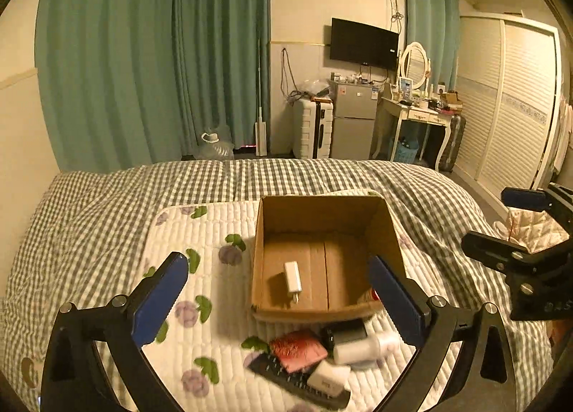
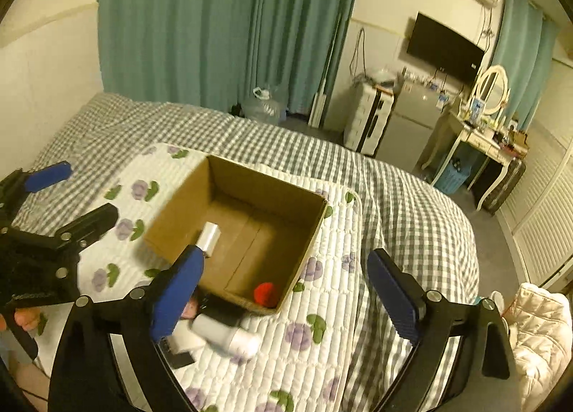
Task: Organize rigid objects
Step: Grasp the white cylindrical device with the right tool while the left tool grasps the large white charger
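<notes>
Here an open brown cardboard box sits on a white quilted mat with purple flowers, on a bed with a grey checked cover. Inside the box lies a small white plug charger. A round red thing sits in the box's near corner; it is too blurry to name.

Just in front of the box is a small pile: a white bottle lying on its side, a pink fuzzy flat thing, a long black remote control, a small white block and a dark thing I cannot make out. The pile is blurry, and the right gripper's blue finger hides part of it.

The left gripper hovers near the box, jaws spread wide, holding nothing. The right gripper hangs over the box's near side, jaws wide apart too, with nothing between them.
</notes>
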Demonstrator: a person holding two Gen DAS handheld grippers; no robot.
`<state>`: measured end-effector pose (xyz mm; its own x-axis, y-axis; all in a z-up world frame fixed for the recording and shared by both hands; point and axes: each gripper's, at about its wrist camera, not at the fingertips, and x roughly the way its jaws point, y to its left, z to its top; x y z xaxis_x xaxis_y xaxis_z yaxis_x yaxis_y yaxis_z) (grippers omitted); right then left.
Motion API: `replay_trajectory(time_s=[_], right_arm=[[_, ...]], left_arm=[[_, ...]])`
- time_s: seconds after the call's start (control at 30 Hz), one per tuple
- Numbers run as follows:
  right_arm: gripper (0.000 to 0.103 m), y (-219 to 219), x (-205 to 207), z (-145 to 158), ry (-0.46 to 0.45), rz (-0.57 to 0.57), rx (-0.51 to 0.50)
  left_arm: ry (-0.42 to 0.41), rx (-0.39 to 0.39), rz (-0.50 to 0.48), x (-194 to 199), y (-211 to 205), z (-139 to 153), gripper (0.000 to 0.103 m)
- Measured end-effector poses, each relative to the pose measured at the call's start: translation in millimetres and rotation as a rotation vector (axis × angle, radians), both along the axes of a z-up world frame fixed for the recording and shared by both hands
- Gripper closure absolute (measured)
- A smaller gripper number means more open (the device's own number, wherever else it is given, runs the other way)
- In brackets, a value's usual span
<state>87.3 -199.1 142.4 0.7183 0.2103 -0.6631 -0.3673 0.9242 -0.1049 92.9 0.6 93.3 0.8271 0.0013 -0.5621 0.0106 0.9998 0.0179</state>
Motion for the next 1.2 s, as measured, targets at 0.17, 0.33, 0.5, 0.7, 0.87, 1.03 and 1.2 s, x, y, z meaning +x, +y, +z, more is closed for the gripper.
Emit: replay_trajectory(time_s=[0.17, 0.33, 0.5, 0.7, 0.87, 1.03, 1.2], right_arm=[[0.005, 3, -48, 7, -0.012, -0.002, 0.042], [0.005, -2, -68, -16, 0.015, -0.082, 0.100], [0.005, 4, -62, -56, 0.091, -0.111, 0.076], [0.005, 18, -49, -107, 0.140, -0.117, 0.027], [0.005, 28, -30, -158, 0.219, -0.115, 0.014], [0.005, 37, -9, -191, 0.235, 0.022, -0.091], [0.010, 34, 11, -215, 0.214, 0.158, -0.200]], left_arm=[[0.014, 0.013, -0.010, -30, 5, -3, 0.000], [0.019, 0.037, 0.002, -53, 12, -24, 0.000], [0.057, 0.014, 0.013, -58, 24, -59, 0.000], [0.123, 0.020, 0.020, -41, 30, -109, 0.000], [0.182, 0.026, 0.007, -23, 27, -144, 0.000], [0.257, 0.056, 0.005, -10, 27, -172, 0.000], [0.369, 0.033, 0.007, -4, 23, -195, 0.000]])
